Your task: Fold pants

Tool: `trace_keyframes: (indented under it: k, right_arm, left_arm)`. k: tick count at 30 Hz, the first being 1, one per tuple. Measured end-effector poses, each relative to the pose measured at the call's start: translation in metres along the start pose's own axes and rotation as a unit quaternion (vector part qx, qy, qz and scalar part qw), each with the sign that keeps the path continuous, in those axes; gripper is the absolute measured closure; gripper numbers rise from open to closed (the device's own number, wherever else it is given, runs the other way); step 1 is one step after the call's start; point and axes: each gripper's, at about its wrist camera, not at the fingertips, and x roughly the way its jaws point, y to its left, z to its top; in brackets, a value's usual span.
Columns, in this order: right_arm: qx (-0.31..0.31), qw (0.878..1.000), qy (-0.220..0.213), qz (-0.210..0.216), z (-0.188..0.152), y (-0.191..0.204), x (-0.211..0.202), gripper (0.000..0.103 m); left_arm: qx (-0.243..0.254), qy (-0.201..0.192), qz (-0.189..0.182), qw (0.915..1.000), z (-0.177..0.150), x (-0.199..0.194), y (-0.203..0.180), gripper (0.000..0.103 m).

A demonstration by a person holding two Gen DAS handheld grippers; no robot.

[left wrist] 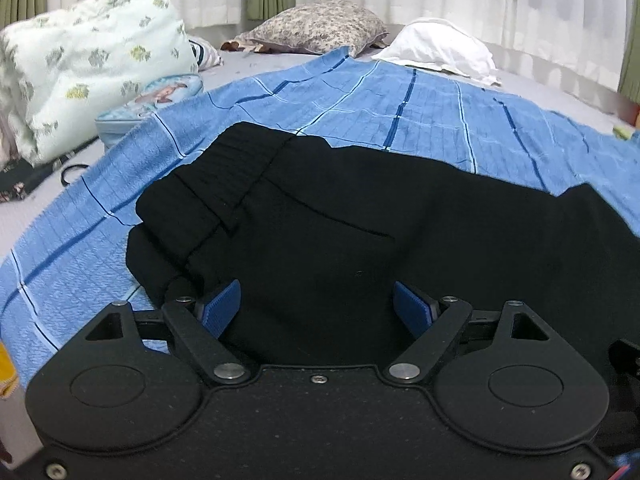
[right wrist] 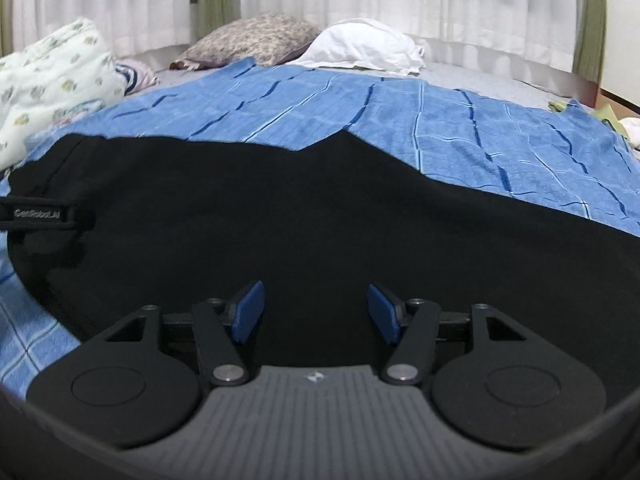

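pants [left wrist: 360, 232] laid on blue cover [left wrist: 400, 100] near bed's front edge | left tool [left wrist: 316, 308], right tool [right wrist: 314, 312] spread, nothing pinched | soft, limp, light; waistband [left wrist: 224, 184] judged best held

Black pants [left wrist: 340, 220], blue blanket [left wrist: 400, 104] with dark and pale stripes, white pillow [left wrist: 440, 46], perhaps floral brown-grey pillow [left wrist: 320, 30], blue gripper pads [right wrist: 248, 312].

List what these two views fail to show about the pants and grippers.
- Pants legs: cut off at the left wrist view's right edge.
- Pants hems: run off the right wrist view's right edge.
- Near pants edge: hidden behind the left gripper and right gripper bodies.
- Fingertip contact with cloth: black on black, unreadable.
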Motion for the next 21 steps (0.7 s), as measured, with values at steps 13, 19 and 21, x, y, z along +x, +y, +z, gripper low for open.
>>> trace_keyframes:
  k: [13, 19, 21]
  right_arm:
    - [-0.009, 1.000, -0.016, 0.002, -0.013, 0.002, -0.009, 0.030]
    - [-0.003, 1.000, -0.017, 0.007, -0.014, 0.000, -0.008, 0.030]
    - [-0.002, 1.000, -0.016, 0.007, -0.013, 0.000, -0.008, 0.030]
  left_arm:
    - [-0.011, -0.008, 0.019, 0.9997, -0.010, -0.008, 0.010, 0.019]
    - [-0.011, -0.006, 0.031, 0.9994, -0.010, -0.008, 0.004, 0.018]
    - [-0.012, -0.005, 0.032, 0.9994, -0.009, -0.007, 0.004, 0.018]
